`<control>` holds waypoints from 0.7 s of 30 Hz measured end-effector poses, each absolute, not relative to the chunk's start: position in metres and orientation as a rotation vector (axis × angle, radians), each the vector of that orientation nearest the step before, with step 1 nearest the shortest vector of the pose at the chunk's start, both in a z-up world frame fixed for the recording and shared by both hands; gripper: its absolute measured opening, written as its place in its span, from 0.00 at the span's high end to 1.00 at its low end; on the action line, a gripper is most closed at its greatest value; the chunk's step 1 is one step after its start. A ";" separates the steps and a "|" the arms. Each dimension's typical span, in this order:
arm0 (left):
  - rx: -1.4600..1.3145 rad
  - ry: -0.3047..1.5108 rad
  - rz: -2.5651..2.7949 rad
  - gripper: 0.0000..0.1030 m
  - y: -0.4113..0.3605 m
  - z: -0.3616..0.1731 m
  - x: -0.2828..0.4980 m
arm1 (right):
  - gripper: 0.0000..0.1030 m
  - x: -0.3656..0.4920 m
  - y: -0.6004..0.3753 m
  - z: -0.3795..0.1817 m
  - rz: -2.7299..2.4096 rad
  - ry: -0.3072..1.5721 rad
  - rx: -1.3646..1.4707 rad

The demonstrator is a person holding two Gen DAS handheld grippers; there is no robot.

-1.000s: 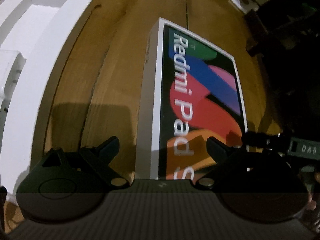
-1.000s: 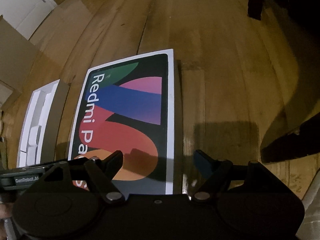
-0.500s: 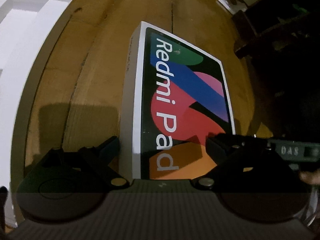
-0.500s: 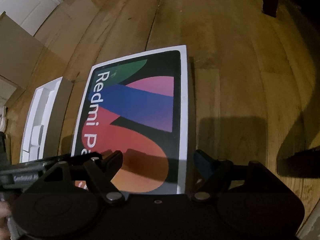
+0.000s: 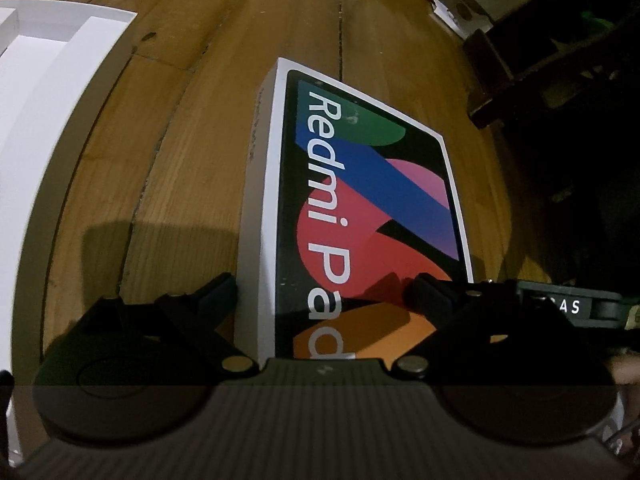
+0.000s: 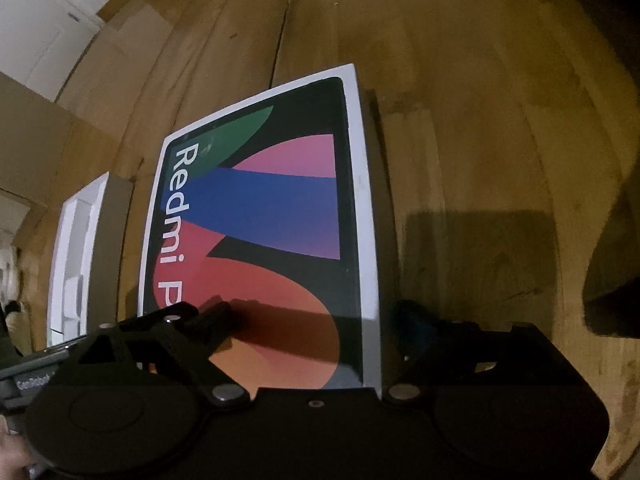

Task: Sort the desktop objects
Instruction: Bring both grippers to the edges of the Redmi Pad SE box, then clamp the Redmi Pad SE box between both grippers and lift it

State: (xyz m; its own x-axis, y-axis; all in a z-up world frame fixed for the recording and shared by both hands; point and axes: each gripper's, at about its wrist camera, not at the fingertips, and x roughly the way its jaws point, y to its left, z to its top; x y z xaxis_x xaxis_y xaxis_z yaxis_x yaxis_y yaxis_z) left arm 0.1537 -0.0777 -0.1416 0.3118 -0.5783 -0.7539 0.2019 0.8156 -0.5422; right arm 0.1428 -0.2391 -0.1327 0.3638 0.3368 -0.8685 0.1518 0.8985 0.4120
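A Redmi Pad box lid [image 5: 360, 208] with a colourful print rises above the wooden floor, its far end tilted. My left gripper [image 5: 324, 292] is open and straddles the lid's left near edge, one finger beside its white side wall. My right gripper [image 6: 316, 316] is open and straddles the lid's right near edge [image 6: 368, 240]. Both grippers seem to carry the lid between them. The white box base [image 5: 48, 128] with its moulded insert lies to the left; it also shows in the right wrist view [image 6: 76, 264].
Dark furniture [image 5: 560, 60] stands at the right of the left wrist view. Flat cardboard [image 6: 48, 132] and a white door [image 6: 44, 24] lie at the far left. A dark object [image 6: 616, 280] sits on the floor at the right.
The lid has come up off the floor and tilted, held between both grippers. The white base has slid further left in the left wrist view.
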 end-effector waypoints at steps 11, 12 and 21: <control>-0.346 1.141 -0.505 0.07 -0.078 -0.136 0.141 | 0.17 0.140 -0.234 -0.120 0.204 1.194 0.347; -0.338 1.134 -0.503 0.07 -0.077 -0.135 0.139 | 0.18 0.139 -0.232 -0.120 0.219 1.195 0.335; -0.288 1.045 -0.418 0.07 -0.065 -0.114 0.121 | 0.25 0.130 -0.229 -0.102 0.335 1.160 0.321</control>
State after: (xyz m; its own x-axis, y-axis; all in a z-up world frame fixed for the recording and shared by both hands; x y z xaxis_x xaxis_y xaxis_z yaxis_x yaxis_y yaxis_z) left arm 0.1207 -0.0649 -0.1136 0.4349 -0.4645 -0.7714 0.1957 0.8850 -0.4225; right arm 0.1295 -0.2289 -0.1017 0.3616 0.4176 -0.8336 -0.0911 0.9056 0.4141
